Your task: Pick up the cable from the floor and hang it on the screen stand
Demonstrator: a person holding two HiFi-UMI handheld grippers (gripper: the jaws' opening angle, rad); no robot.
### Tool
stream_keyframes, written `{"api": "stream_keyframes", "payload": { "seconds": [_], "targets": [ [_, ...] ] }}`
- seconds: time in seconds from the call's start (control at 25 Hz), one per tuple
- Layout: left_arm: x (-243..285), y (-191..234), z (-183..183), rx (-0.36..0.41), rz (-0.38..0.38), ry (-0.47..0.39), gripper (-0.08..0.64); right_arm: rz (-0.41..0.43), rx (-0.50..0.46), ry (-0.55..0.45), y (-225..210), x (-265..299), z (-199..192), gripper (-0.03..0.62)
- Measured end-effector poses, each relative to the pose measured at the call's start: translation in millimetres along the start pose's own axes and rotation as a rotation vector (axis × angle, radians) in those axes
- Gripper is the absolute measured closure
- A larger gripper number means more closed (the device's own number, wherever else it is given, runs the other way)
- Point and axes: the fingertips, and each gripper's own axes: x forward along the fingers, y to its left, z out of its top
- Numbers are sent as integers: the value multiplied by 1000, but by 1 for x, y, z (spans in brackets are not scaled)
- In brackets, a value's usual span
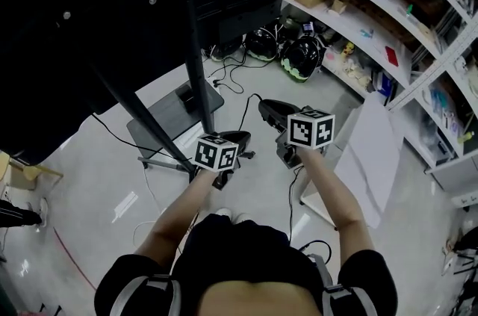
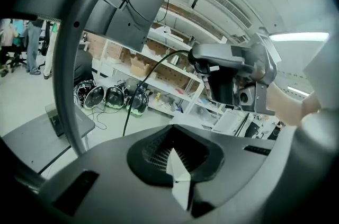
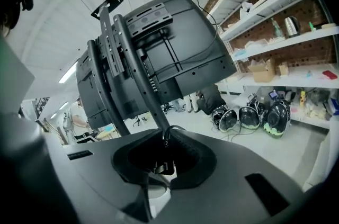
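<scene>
My right hand-held gripper (image 3: pixel 161 164) clamps the cable (image 3: pixel 165 133), stand pole (image 3: pixel 142 88) ahead for hanging | my left hand-held gripper (image 2: pixel 177 170) closed, empty, alongside | cable slack trails below

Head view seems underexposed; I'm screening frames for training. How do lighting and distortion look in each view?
Head view: dim, the screen nearly black, soft glare on the floor. Left gripper view: ceiling light blown out, stand pole bowed by the fisheye. Right gripper view: even light, shelves curved.
</scene>
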Motion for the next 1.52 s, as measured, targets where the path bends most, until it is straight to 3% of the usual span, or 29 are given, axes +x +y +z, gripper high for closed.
{"api": "stream_keyframes", "payload": {
  "seconds": [0.36,0.88,1.16,1.52],
  "targets": [
    [-2,-7,76,92,-34,-73,552,-2,-67,-71,10,3,75,532],
    [0,-19,179,244,-107,-170,552,-73,-151,-213,12,9,181,532],
    [21,-27,233,269,-130,-232,552,-89,-192,-249,-10,8,234,532],
    [45,-12,330,291,-103,-298,552,-37,-249,-295,-39,24,327,532]
  ]
}}
